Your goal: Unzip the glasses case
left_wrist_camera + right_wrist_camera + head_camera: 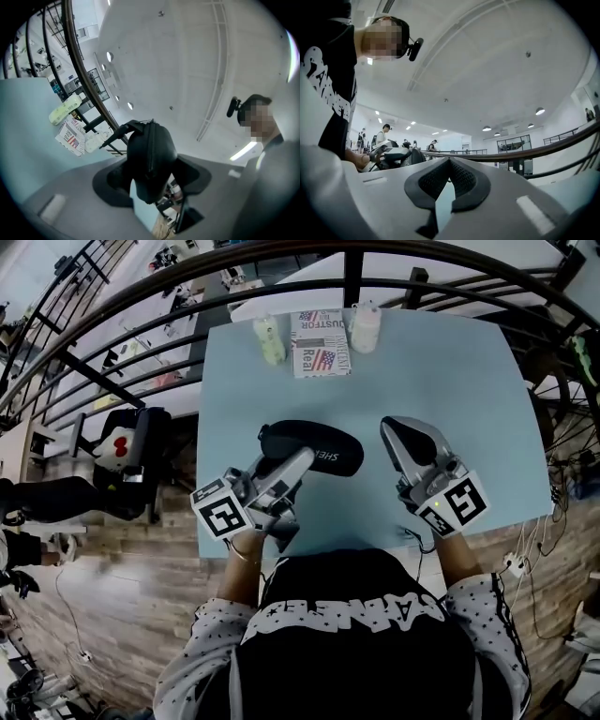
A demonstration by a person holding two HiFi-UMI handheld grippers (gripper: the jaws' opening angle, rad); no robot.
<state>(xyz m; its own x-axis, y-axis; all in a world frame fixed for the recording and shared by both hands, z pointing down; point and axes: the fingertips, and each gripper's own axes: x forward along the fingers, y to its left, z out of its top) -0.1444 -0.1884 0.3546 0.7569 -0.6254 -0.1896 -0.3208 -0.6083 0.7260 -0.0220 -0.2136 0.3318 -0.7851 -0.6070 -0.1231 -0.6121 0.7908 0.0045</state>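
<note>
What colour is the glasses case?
Black. The glasses case shows best in the head view.

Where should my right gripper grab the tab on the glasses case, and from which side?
Pinch the thin black tab, probably the zipper pull. It juts free from the far end of the glasses case, while the left gripper clamps the near end, so come from that free end. The right gripper is shut; open it first.

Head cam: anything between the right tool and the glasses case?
Nothing. In the head view only a strip of bare blue table separates the right tool from the glasses case.
</note>
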